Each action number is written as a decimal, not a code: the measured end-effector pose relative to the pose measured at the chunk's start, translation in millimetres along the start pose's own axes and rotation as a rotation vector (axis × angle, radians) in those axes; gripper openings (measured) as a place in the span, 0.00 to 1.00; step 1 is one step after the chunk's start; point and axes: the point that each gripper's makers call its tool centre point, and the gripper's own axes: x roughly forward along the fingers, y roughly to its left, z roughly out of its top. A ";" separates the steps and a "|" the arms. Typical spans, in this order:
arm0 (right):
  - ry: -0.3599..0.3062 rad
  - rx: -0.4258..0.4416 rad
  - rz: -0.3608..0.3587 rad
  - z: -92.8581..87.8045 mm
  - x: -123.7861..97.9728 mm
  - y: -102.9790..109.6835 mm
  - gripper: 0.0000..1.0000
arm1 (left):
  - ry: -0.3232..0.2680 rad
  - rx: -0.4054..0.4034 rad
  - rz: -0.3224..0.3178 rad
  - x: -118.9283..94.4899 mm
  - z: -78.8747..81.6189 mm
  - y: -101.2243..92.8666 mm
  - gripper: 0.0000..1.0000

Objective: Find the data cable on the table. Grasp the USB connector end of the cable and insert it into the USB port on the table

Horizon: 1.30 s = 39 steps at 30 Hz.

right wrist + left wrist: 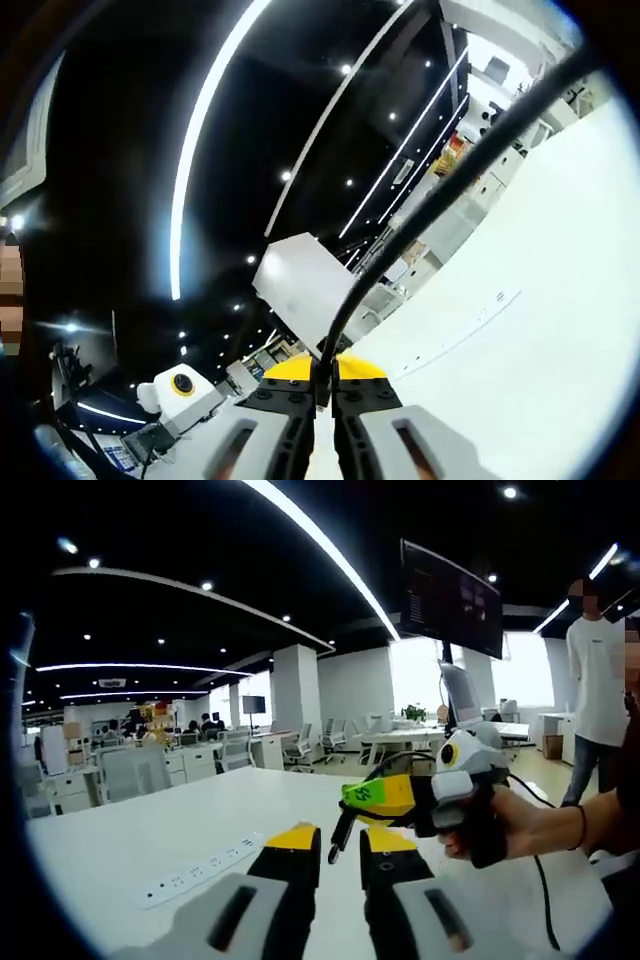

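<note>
The left gripper (pixel 340 852), black with yellow tips, stands spread with nothing between its jaws, low over the broad white table (pixel 120 840). Just beyond its tips is the right gripper (pixel 356 802), gripped in a person's hand (pixel 520 825). Its yellow jaws are pressed together on the thin black data cable (pixel 340 832). A short end of the cable hangs below those jaws; whether that end is the USB connector cannot be told. The right gripper view shows the cable pinched at the tips and running away up to the right. The long white power strip (pixel 200 868) lies flat on the table, left of the left gripper and apart from the cable.
</note>
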 end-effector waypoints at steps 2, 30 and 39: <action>0.010 -0.030 -0.013 0.2 0.1 -1.5 0.06 | 0.015 0.032 0.017 -3.5 -0.6 2.2 0.17; 0.206 -0.413 -0.177 6.5 11.0 -22.7 0.06 | 0.070 0.075 0.108 -26.5 -6.9 21.3 0.21; 0.263 -0.428 -0.240 10.3 13.4 -34.4 0.05 | 0.053 0.056 0.104 -25.2 -5.5 23.0 0.21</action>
